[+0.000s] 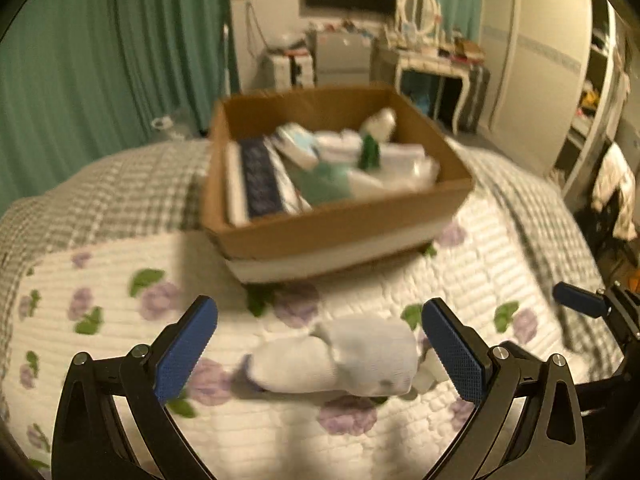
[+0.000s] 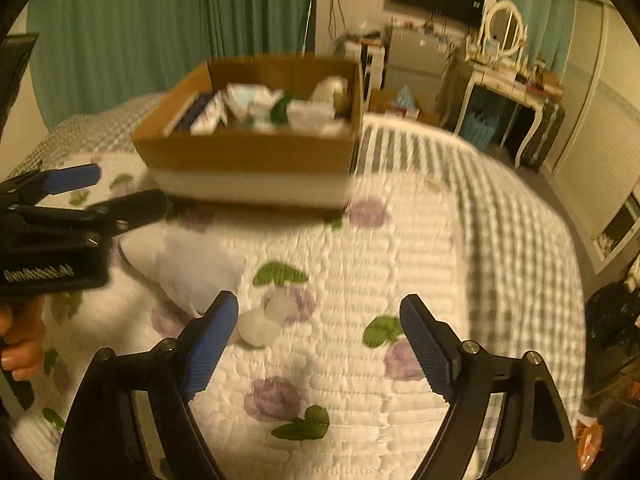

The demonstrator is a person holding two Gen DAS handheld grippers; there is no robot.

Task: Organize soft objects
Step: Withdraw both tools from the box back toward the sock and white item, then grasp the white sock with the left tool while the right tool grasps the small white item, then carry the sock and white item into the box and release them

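Straddling the white sock bundle (image 1: 340,360) on the bed (image 1: 460,280) with left gripper (image 1: 320,350) fingers spread, empty, right gripper (image 2: 318,340) likewise released, cardboard box (image 1: 340,224) near for stowing.

Black gripper (image 1: 319,354) frames, blue ribbed pads (image 1: 186,350), silver screws.

We note a white quilt (image 1: 460,276) printed with purple flowers and green leaves, bordered by grey-and-white check. The box (image 1: 320,232) is brown cardboard with a white lower band. The socks (image 1: 340,360) are white. Both claws carry blue pads (image 2: 208,344) on black frames. Curtains (image 1: 100,60), upper left, are green.
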